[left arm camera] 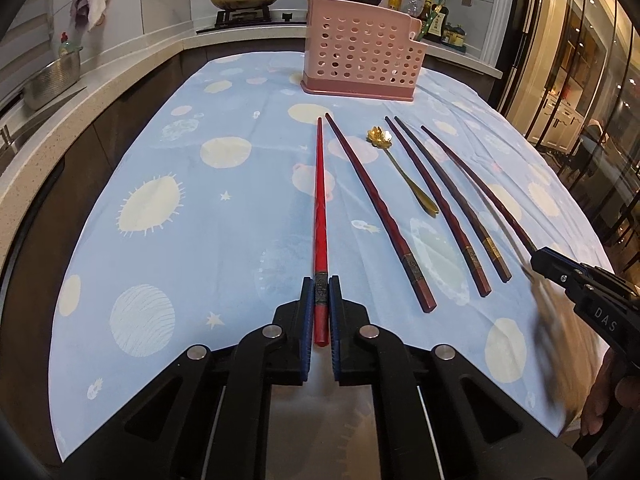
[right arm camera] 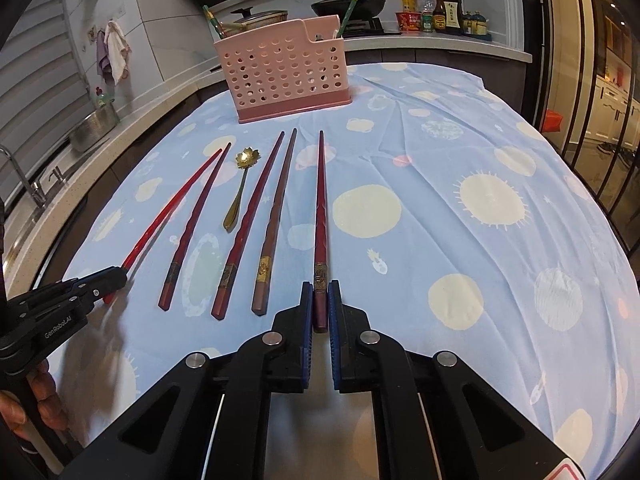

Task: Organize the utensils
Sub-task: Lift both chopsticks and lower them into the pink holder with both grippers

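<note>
My left gripper (left arm camera: 321, 285) is shut on the thick end of a bright red chopstick (left arm camera: 319, 200), the leftmost of the row on the blue cloth. My right gripper (right arm camera: 320, 289) is shut on the thick end of a dark red chopstick (right arm camera: 321, 208), the rightmost one. Between them lie three more dark chopsticks (right arm camera: 248, 224) and a gold flower-headed spoon (right arm camera: 239, 188). A pink perforated utensil holder (left arm camera: 362, 58) stands at the far end of the cloth, with green chopsticks sticking out of it. The right gripper (left arm camera: 538, 266) shows at the right edge of the left wrist view, the left gripper (right arm camera: 120, 274) at the left of the right wrist view.
The blue patterned cloth (right arm camera: 460, 240) covers a table (left arm camera: 240, 184). A stone counter with a metal colander (left arm camera: 52, 80) and a sink tap (right arm camera: 24, 176) runs along the left. Pans on a stove and sauce bottles (right arm camera: 444, 10) stand behind the holder. A hand (right arm camera: 36, 396) holds the left gripper.
</note>
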Tool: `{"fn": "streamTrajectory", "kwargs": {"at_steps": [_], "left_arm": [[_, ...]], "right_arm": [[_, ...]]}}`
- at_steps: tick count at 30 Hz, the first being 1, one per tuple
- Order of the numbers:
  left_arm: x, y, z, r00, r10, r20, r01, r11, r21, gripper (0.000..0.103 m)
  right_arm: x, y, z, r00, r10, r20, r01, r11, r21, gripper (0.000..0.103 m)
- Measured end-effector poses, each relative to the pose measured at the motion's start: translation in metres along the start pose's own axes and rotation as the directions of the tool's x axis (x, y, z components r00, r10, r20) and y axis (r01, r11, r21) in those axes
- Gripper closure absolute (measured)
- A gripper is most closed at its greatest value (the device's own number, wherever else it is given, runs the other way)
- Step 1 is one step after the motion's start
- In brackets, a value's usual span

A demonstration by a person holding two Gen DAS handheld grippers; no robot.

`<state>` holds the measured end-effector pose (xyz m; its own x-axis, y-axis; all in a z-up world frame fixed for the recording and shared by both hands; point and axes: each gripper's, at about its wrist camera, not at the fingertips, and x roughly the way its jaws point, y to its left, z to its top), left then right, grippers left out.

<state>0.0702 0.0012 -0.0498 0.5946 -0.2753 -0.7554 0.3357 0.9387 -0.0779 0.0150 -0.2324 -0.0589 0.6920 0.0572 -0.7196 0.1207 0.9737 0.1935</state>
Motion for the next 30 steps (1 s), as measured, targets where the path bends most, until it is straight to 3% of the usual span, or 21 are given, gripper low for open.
{"fn": "streamTrajectory", "kwargs": {"at_steps": [12, 22, 30], "left_arm": [[-0.05, 0.003, 0.027, 0.991, -0.042, 0.127, 0.045, 0.999, -0.017, 0.096], [-0.082, 0.004, 0.074, 0.963, -0.038, 0.268, 0.041, 0.999, -0.007, 0.096], [-0.091, 0.007, 0.11, 0.942, -0.013, 0.337, 0.016, 1.0, -0.007, 0.096]], "right_arm": [[-0.056, -0.006, 0.036, 0.987, 0.029, 0.156, -0.031, 0.999, 0.01, 0.096], [-0.085, -0.011, 0.081, 0.957, 0.047, 0.287, -0.053, 0.999, 0.011, 0.096], [-0.095, -0.012, 0.109, 0.935, 0.063, 0.35, -0.069, 0.998, 0.004, 0.096]]}}
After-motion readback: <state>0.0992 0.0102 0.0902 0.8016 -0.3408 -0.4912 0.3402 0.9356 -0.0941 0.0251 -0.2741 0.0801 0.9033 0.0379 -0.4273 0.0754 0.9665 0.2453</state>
